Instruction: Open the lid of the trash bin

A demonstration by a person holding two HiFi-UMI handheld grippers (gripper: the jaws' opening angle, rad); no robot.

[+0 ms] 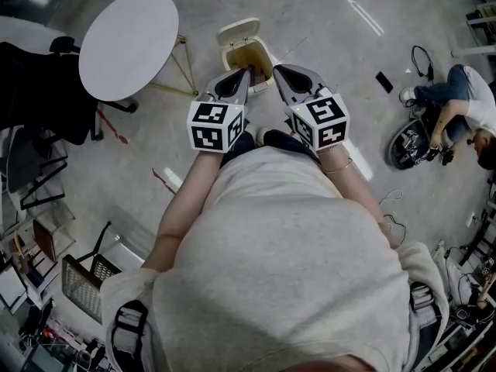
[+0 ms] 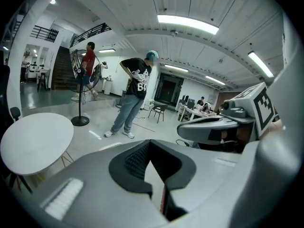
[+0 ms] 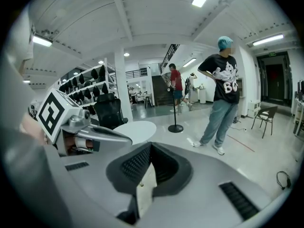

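Observation:
A cream trash bin [image 1: 249, 56] stands on the floor just past both grippers. Its lid [image 1: 237, 31] is tipped back and the yellowish inside shows. My left gripper [image 1: 246, 71] and right gripper [image 1: 277, 69] are held side by side above the bin's near edge, tips pointing away from me and touching nothing. Both are shut with nothing held. In the left gripper view the left gripper [image 2: 149, 142] points level across the room, with the right gripper [image 2: 209, 127] beside it. The right gripper view shows the right gripper [image 3: 151, 145] the same way, the left gripper [image 3: 95, 134] alongside.
A round white table [image 1: 129, 43] stands left of the bin, with a black chair [image 1: 39, 84] beyond it. One person sits on the floor at the right [image 1: 465, 107]. Another stands in a black shirt [image 3: 221, 89]. A wire basket [image 1: 85, 285] lies behind me.

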